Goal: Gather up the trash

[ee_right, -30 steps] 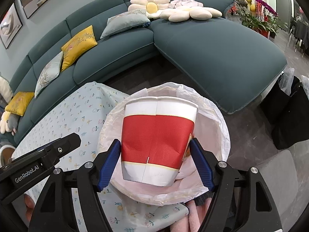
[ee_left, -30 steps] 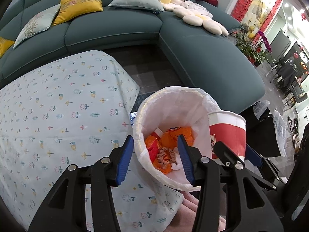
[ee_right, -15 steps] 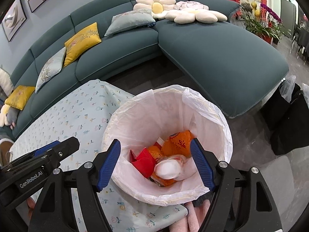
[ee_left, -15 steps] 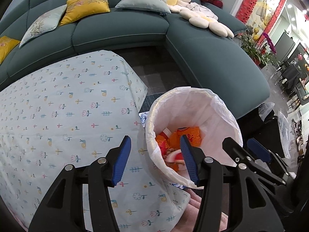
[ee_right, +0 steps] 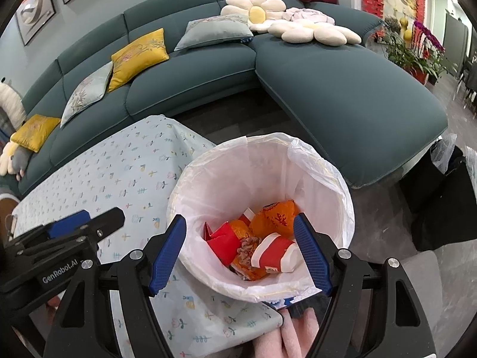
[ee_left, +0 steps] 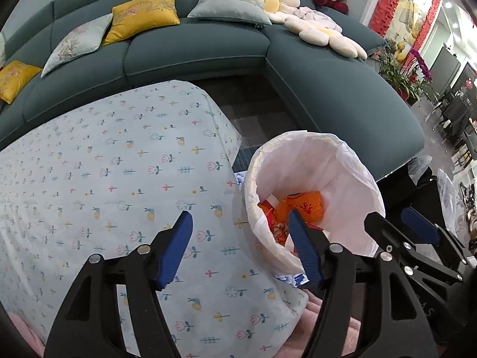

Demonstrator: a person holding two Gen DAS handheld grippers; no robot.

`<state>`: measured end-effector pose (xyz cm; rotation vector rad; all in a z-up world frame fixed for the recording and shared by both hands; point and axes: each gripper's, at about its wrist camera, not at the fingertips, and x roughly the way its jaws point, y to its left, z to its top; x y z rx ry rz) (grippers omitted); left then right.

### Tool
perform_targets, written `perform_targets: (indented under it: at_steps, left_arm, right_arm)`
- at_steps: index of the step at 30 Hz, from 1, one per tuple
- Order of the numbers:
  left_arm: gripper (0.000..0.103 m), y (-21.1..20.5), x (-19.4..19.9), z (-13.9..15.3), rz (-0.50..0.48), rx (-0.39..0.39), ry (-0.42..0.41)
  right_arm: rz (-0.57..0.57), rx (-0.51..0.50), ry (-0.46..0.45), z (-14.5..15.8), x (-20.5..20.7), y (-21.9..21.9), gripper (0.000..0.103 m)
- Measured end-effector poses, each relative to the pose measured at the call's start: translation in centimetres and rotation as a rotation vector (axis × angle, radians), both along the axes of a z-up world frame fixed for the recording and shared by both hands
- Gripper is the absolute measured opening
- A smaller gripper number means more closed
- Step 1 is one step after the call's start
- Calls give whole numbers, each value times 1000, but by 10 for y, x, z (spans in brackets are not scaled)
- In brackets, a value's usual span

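Right wrist view: floral tablecloth [ee_right: 125, 176] before teal sofa [ee_right: 342, 89]; both grippers' jaws spread.

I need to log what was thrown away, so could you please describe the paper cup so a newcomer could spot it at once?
Start at the white-lined trash bin beside the floral tablecloth, in front of the teal sofa. Among the litter at its bottom, the paper cup lies on its side, nearest the right gripper. Unlike the crumpled orange wrappers around it, it is rigid, with a red band between white ends.
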<state>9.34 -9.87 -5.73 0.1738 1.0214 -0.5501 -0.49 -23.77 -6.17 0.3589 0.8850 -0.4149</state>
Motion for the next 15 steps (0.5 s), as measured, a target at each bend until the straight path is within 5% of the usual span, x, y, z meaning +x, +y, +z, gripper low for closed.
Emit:
perform_targets:
  at_steps: [3, 8, 11, 15]
  left_arm:
    - [63, 4, -5, 0, -1, 14, -9]
    - [65, 10, -13, -1, 2, 30, -17]
    - [76, 14, -19, -2, 12, 39, -31]
    - [77, 18, -28, -3, 4, 54, -39]
  right_arm:
    - [7, -20, 4, 3, -6, 4, 83]
    - [13, -42, 9, 7, -16, 8, 85]
    - [24, -54, 6, 8, -22, 12, 98]
    - [36, -73, 3, 8, -28, 17, 96]
